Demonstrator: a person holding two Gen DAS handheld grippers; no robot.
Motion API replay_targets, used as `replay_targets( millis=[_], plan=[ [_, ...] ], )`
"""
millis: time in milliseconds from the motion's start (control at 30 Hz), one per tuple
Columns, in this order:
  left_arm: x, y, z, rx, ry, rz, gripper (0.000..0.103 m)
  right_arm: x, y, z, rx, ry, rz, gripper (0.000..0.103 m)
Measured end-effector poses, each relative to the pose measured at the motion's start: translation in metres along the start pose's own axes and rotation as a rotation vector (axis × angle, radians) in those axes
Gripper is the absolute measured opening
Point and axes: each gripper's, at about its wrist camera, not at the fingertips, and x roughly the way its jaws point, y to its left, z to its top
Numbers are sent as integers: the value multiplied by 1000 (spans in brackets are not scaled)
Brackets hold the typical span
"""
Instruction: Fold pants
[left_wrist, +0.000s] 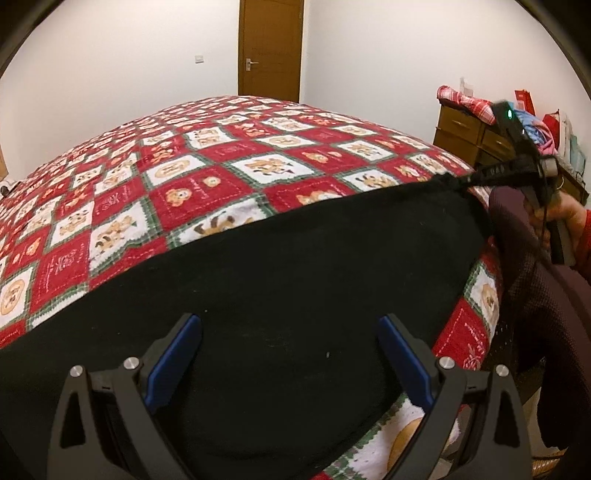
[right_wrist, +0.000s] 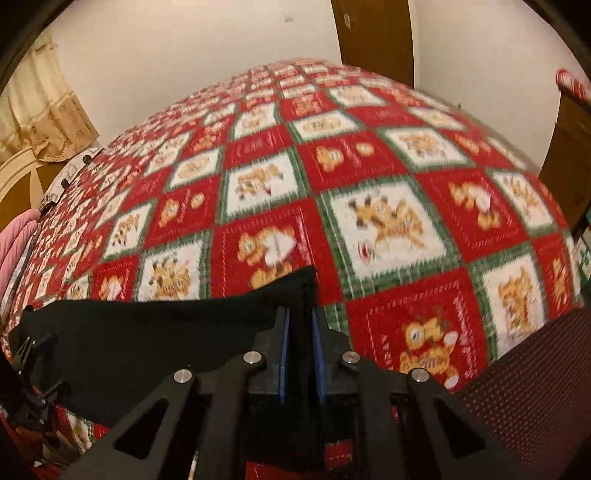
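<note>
Red checked bedspread (left_wrist: 258, 162) covers the bed, with the black pants (left_wrist: 277, 266) spread along its near edge. Right gripper (right_wrist: 300, 332) pinches a pants corner, seemingly mid-fold, though blur hampers judgement. Left gripper (left_wrist: 290, 354) hovers spread wide above the cloth; next it needs its own grasp.

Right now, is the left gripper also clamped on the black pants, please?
No, the left gripper hangs wide open over the black pants, its blue pads spread apart with nothing pinched.
</note>
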Motion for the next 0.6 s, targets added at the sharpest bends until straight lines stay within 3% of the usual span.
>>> replay_targets(
  millis=[133, 233, 267, 333, 400, 500, 600],
  plan=[
    [1, -9, 0, 18, 2, -14, 98, 2, 7, 8, -47, -31, -70, 10],
    [6, -20, 0, 57, 7, 1, 101, 24, -1, 12, -64, 21, -204, 8],
    [8, -24, 0, 73, 11, 12, 102, 28, -12, 14, -10, 43, -174, 8],
    [8, -31, -2, 107, 11, 28, 102, 12, -28, 16, 53, -23, -149, 8],
    [8, -33, -4, 122, 5, 19, 103, -4, -27, 16, 42, -60, -149, 9],
    [9, -33, -5, 115, -4, 28, 103, -16, -20, 14, 59, -56, -75, 9],
    [10, -35, -4, 115, -5, 31, 103, -8, 3, 9, -15, -23, -19, 9]
  ],
)
